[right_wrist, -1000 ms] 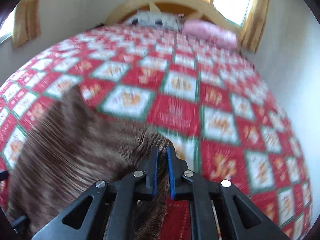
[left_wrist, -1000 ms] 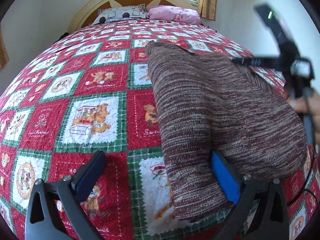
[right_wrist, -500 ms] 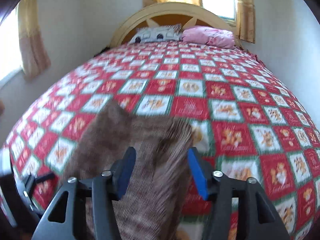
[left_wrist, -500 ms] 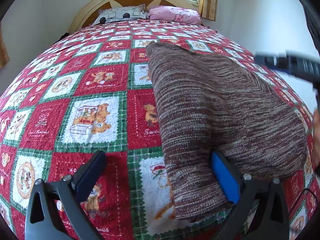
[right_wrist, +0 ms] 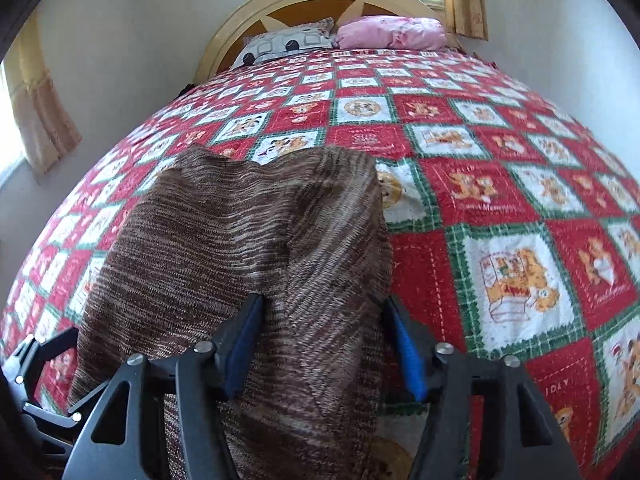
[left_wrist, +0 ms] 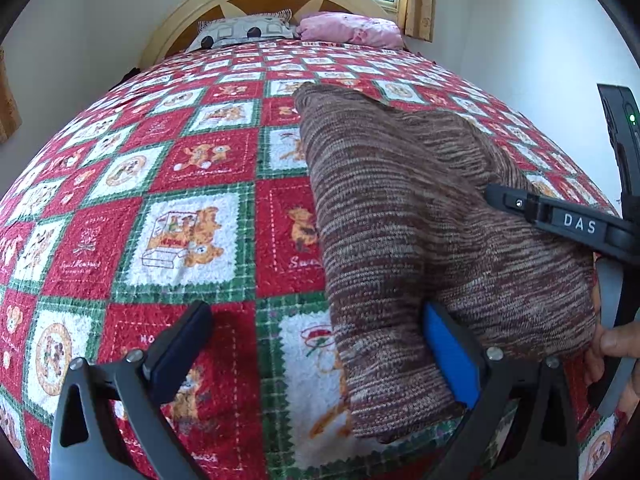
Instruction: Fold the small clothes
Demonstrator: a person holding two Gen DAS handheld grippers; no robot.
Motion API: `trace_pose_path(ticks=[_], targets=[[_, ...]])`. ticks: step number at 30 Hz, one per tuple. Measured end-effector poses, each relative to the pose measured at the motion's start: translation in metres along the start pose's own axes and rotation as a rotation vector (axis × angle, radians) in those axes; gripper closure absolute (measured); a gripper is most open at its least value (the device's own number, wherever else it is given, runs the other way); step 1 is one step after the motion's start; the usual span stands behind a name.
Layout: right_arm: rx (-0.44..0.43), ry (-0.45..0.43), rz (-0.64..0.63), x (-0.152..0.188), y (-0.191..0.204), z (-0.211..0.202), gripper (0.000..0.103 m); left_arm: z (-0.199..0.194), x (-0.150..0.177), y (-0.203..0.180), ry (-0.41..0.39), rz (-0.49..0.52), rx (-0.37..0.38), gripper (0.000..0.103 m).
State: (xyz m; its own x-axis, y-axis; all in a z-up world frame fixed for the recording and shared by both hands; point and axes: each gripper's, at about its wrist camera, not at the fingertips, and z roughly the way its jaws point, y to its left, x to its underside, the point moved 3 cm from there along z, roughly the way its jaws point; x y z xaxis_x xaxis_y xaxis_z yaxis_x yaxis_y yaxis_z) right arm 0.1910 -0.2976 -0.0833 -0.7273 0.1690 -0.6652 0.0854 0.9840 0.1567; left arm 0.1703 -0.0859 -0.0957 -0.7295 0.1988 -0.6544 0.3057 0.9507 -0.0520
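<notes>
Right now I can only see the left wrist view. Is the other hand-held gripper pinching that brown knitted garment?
Observer: No. The right wrist view shows the right hand-held gripper open, with its blue pads on either side of a raised fold in the brown knitted garment.
Operator: Is anything lying past its right-hand finger?
Observer: Only the patchwork quilt. The garment's edge ends about at that finger.
Operator: Does the fold run far?
Observer: A crease runs from near the pads toward the garment's far edge, which shows two rounded humps.
</notes>
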Motion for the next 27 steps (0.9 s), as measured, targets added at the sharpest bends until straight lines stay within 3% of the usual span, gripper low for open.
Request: trace_pose_path(ticks=[6, 9, 13, 15, 17, 20, 22, 23, 25, 27], targets=[[-0.018, -0.019, 0.047, 0.005, -0.005, -0.020, 0.040, -0.004, 0.000, 0.005, -0.004, -0.028, 0.029, 0.000], [-0.060, -0.053, 0.176, 0.010, -0.021, -0.038, 0.036, -0.019, -0.007, 0.019, -0.013, -0.070, 0.124, 0.006], [-0.165, -0.054, 0.384, 0.006, -0.050, -0.043, 0.033, -0.039, -0.043, 0.037, -0.117, -0.133, 0.148, 0.008], [-0.175, -0.023, 0.440, -0.001, -0.056, -0.031, 0.031, -0.034, -0.062, 0.041, -0.116, -0.160, 0.175, 0.007], [-0.171, -0.003, 0.420, -0.007, -0.052, -0.018, 0.031, -0.015, -0.079, 0.042, -0.066, -0.209, 0.227, 0.007], [-0.100, -0.016, 0.266, -0.009, -0.029, -0.010, 0.029, 0.023, -0.083, 0.031, 0.054, -0.276, 0.312, 0.009], [-0.067, -0.016, 0.128, -0.004, -0.010, -0.008, 0.028, 0.045, -0.075, 0.017, 0.143, -0.265, 0.347, 0.027], [-0.078, -0.004, 0.084, -0.002, -0.003, -0.006, 0.028, 0.056, -0.069, 0.011, 0.178, -0.254, 0.331, 0.028], [-0.068, 0.000, 0.022, 0.000, 0.007, -0.005, 0.029, 0.053, -0.067, 0.000, 0.107, -0.192, 0.287, 0.028], [-0.069, 0.004, 0.008, 0.000, 0.011, -0.002, 0.031, 0.051, -0.065, -0.009, 0.088, -0.133, 0.245, 0.030]])
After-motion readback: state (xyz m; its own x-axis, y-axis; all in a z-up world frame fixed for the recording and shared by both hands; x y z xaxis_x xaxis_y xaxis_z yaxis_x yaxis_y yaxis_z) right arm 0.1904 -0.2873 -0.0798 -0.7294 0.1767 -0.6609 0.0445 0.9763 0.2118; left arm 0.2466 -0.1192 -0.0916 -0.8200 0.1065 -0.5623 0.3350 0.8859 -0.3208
